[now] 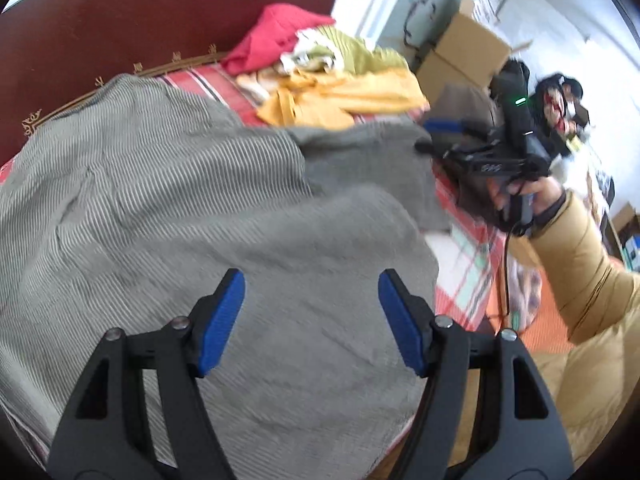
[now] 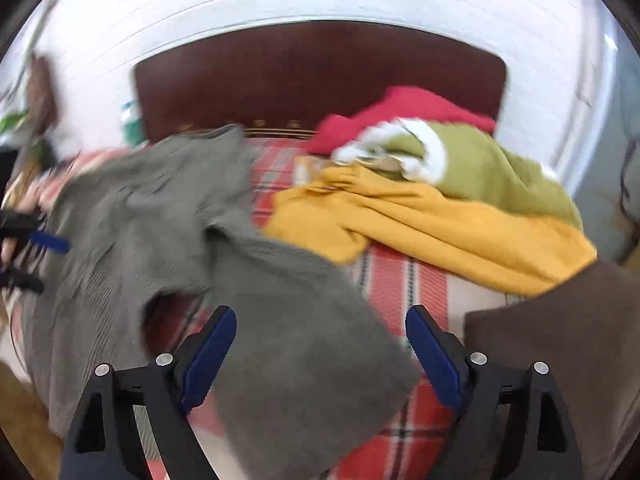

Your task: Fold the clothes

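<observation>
- Two hand-held grippers worked over a bed; in the left wrist view the left gripper (image 1: 312, 316) filled the bottom of the frame, jaws spread wide with nothing between the blue pads (image 1: 222, 322), hovering over the grey ribbed garment (image 1: 168, 200).
- That garment sprawled across the lower left and centre of the frame, over the red plaid bedcover (image 1: 464, 264).
- In the right wrist view the right gripper (image 2: 320, 354) sat at the bottom edge, jaws likewise wide apart; a flap of the grey garment (image 2: 288, 320) lay beneath the gap, not pinched by either pad.
- At the lower right of that view a brown cloth (image 2: 560, 344) rested on the bedcover.
- Further back, at centre right, a yellow garment (image 2: 440, 216) lay under a green one (image 2: 500, 168), with a red one (image 2: 400, 108) behind.
- Farthest, the dark red headboard (image 2: 312, 80) stood against a white wall.
- At the right of the left wrist view, a hand (image 1: 520, 196) in a tan sleeve (image 1: 580, 264) held the right gripper.
</observation>
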The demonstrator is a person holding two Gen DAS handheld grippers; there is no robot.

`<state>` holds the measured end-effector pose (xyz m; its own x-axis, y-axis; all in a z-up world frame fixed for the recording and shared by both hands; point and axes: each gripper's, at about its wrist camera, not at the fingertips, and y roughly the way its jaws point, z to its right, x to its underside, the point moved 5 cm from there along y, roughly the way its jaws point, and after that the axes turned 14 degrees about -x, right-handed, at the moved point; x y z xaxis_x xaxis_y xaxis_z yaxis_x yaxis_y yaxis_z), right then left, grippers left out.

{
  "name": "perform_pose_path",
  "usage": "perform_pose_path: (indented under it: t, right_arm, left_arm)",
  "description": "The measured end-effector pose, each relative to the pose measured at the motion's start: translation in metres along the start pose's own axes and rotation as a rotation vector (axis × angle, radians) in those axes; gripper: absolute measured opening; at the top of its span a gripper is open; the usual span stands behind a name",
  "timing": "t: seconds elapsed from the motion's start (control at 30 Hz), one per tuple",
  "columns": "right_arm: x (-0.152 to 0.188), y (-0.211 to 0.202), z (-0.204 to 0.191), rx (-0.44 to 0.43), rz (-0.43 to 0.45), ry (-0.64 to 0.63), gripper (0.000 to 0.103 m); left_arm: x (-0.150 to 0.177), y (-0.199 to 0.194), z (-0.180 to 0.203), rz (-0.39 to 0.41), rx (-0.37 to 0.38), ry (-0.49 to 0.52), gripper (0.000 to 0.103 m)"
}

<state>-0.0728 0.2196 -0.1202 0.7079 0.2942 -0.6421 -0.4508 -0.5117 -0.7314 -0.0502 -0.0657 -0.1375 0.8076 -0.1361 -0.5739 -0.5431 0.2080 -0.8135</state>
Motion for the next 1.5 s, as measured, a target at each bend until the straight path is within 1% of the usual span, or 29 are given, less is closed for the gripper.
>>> perform_pose_path:
  t: [0.1, 0.13, 0.17, 0.2, 0.23, 0.27, 0.3, 0.37, 0.5, 0.57, 0.6, 0.63, 0.7, 0.77, 0.83, 0.87, 0.9, 0.93, 0.97, 1.0, 1.03, 1.07, 1.1, 1.17, 1.2, 1.27, 1.37, 1.47, 1.5]
  right_arm:
    - [-0.004, 0.032, 0.019, 0.003, -0.117, 0.026, 0.089]
    - [-0.002, 0.041, 0.017, -0.034, -0.152, 0.019, 0.087]
    - [0.0, 0.049, 0.014, -0.084, -0.187, 0.015, 0.069]
    - [0.0, 0.051, 0.009, -0.122, -0.206, -0.007, 0.033]
    - [-0.002, 0.052, 0.003, -0.155, -0.219, -0.039, 0.016]
    - [-0.007, 0.048, -0.003, -0.145, -0.217, -0.087, 0.007]
    - [-0.014, 0.042, -0.01, -0.118, -0.208, -0.143, 0.006]
    - [-0.044, 0.02, -0.022, -0.023, -0.142, -0.241, 0.005]
    - [-0.117, -0.031, -0.054, 0.23, 0.078, -0.476, 0.005]
    - [-0.139, -0.048, -0.077, 0.316, 0.176, -0.595, 0.006]
    - [-0.142, -0.051, -0.09, 0.332, 0.204, -0.653, 0.007]
    - [-0.137, -0.046, -0.098, 0.308, 0.185, -0.69, 0.008]
    - [-0.118, -0.027, -0.11, 0.238, 0.099, -0.744, 0.016]
    - [-0.083, 0.002, -0.112, 0.168, -0.031, -0.769, 0.018]
    - [-0.045, 0.03, -0.105, 0.126, -0.167, -0.747, 0.025]
    - [-0.029, 0.04, -0.097, 0.091, -0.211, -0.695, 0.035]
    - [-0.016, 0.046, -0.089, 0.049, -0.243, -0.625, 0.039]
    - [-0.006, 0.049, -0.078, -0.019, -0.253, -0.509, 0.041]
    - [0.0, 0.045, -0.068, -0.095, -0.24, -0.387, 0.045]
    - [0.005, 0.039, -0.057, -0.164, -0.209, -0.264, 0.051]
    - [0.009, 0.034, -0.046, -0.232, -0.172, -0.138, 0.052]
    - [0.012, 0.027, -0.035, -0.279, -0.116, -0.028, 0.054]
    - [0.015, 0.019, -0.024, -0.314, -0.05, 0.08, 0.06]
    - [0.02, 0.008, -0.001, -0.322, 0.057, 0.264, 0.071]
    - [0.022, 0.006, 0.01, -0.319, 0.098, 0.346, 0.074]
    - [0.026, 0.005, 0.03, -0.311, 0.171, 0.502, 0.075]
    - [0.027, 0.017, 0.055, -0.272, 0.235, 0.668, 0.075]
    - [0.028, 0.025, 0.073, -0.234, 0.318, 0.799, 0.075]
    - [0.028, 0.022, 0.074, -0.213, 0.348, 0.817, 0.075]
  left_arm:
    - [-0.014, 0.002, -0.002, 0.013, 0.001, -0.026, 0.071]
    - [-0.018, 0.003, -0.002, 0.015, 0.002, -0.031, 0.071]
    - [-0.02, 0.005, -0.001, 0.012, 0.005, -0.029, 0.071]
    - [-0.022, 0.006, 0.0, 0.009, 0.007, -0.026, 0.071]
    - [-0.023, 0.008, 0.0, 0.004, 0.005, -0.022, 0.071]
    - [-0.026, 0.013, 0.003, -0.002, 0.0, -0.011, 0.071]
    - [-0.028, 0.017, 0.004, -0.009, -0.001, -0.003, 0.071]
    - [-0.032, 0.022, 0.005, -0.017, 0.001, 0.002, 0.071]
    - [-0.047, 0.029, 0.008, -0.007, 0.01, -0.007, 0.071]
    - [-0.053, 0.031, 0.008, 0.003, 0.017, -0.017, 0.071]
    - [-0.055, 0.032, 0.008, 0.006, 0.018, -0.023, 0.071]
    - [-0.056, 0.033, 0.007, 0.008, 0.02, -0.029, 0.071]
    - [-0.055, 0.039, 0.002, -0.004, 0.024, -0.045, 0.071]
    - [-0.052, 0.046, -0.003, -0.027, 0.033, -0.057, 0.071]
    - [-0.049, 0.052, -0.01, -0.046, 0.028, -0.072, 0.071]
    - [-0.05, 0.053, -0.013, -0.049, 0.024, -0.075, 0.071]
    - [-0.05, 0.054, -0.016, -0.052, 0.02, -0.078, 0.071]
    - [-0.051, 0.055, -0.019, -0.054, 0.017, -0.08, 0.071]
    - [-0.054, 0.054, -0.021, -0.048, 0.013, -0.077, 0.071]
    - [-0.058, 0.052, -0.022, -0.04, 0.009, -0.074, 0.071]
    - [-0.063, 0.051, -0.024, -0.03, 0.002, -0.069, 0.071]
    - [-0.068, 0.05, -0.025, -0.02, -0.004, -0.064, 0.071]
    - [-0.074, 0.049, -0.026, -0.01, -0.011, -0.059, 0.071]
    - [-0.087, 0.049, -0.025, 0.01, -0.015, -0.049, 0.071]
    - [-0.094, 0.05, -0.025, 0.019, -0.011, -0.049, 0.071]
    - [-0.108, 0.054, -0.023, 0.036, -0.007, -0.051, 0.071]
    - [-0.123, 0.066, -0.019, 0.04, -0.017, -0.05, 0.071]
    - [-0.125, 0.086, -0.017, 0.008, -0.031, -0.047, 0.071]
    - [-0.124, 0.094, -0.017, -0.008, -0.035, -0.046, 0.071]
